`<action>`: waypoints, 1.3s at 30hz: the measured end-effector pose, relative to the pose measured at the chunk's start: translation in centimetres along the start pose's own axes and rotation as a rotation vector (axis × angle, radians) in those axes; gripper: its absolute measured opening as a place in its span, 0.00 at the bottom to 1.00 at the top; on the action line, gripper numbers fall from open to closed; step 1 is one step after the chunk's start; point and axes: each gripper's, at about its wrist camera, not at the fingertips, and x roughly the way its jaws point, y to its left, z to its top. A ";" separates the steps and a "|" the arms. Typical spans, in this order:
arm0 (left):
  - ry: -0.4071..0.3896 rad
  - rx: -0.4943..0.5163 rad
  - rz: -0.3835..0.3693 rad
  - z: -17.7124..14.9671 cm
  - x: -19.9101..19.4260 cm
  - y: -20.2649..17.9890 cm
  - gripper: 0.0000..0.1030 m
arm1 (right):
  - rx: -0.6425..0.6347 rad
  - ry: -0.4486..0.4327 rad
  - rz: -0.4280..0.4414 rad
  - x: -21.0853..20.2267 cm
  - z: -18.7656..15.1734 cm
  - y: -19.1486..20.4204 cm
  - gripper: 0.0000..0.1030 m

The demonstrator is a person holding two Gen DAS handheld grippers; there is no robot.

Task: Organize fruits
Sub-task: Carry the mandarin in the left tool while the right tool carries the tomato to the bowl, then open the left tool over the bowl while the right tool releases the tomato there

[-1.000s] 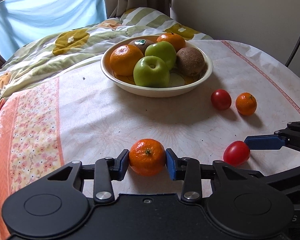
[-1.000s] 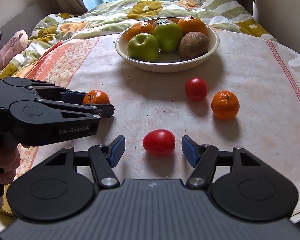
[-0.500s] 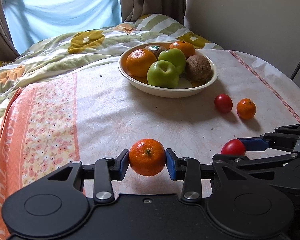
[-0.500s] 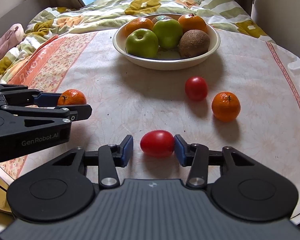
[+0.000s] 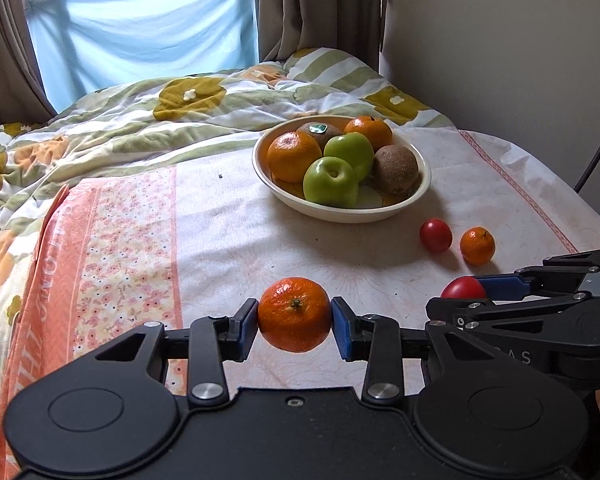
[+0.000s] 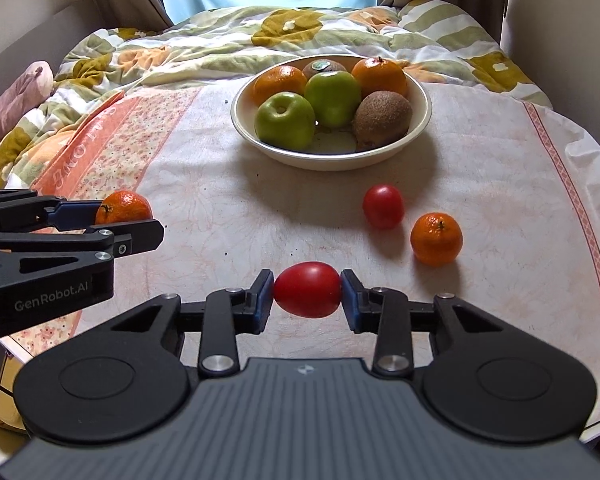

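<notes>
My left gripper [image 5: 294, 322] is shut on a mandarin [image 5: 294, 314] and holds it above the tablecloth; it also shows in the right wrist view [image 6: 124, 208]. My right gripper [image 6: 307, 294] is shut on a red tomato [image 6: 307, 289], lifted off the cloth, also seen in the left wrist view [image 5: 462, 288]. A cream bowl [image 6: 420, 120] at the far middle holds two green apples, oranges and kiwis. A second tomato [image 6: 383, 205] and a second mandarin [image 6: 436, 238] lie on the cloth to the right, in front of the bowl.
The table carries a white cloth with a pink floral band [image 5: 112, 248] on the left. A rumpled green and yellow duvet [image 5: 140, 120] lies behind it. A wall [image 5: 500, 40] stands to the right, curtains and a window at the back.
My right gripper closed on the tomato and lifted it. Both grippers rose and drew back from the bowl, the left still holding its mandarin.
</notes>
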 end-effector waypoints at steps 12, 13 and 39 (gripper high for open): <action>-0.084 -0.011 0.010 5.2 -2.8 -1.9 0.42 | -0.024 -0.104 0.024 -4.7 6.2 -2.7 0.49; -0.089 -0.008 0.012 5.8 -2.7 -2.1 0.42 | -0.028 -0.112 0.026 -4.7 7.0 -3.2 0.49; 0.054 0.055 0.078 12.3 11.3 -8.6 0.42 | -0.092 -0.002 0.147 6.7 17.6 -11.6 0.49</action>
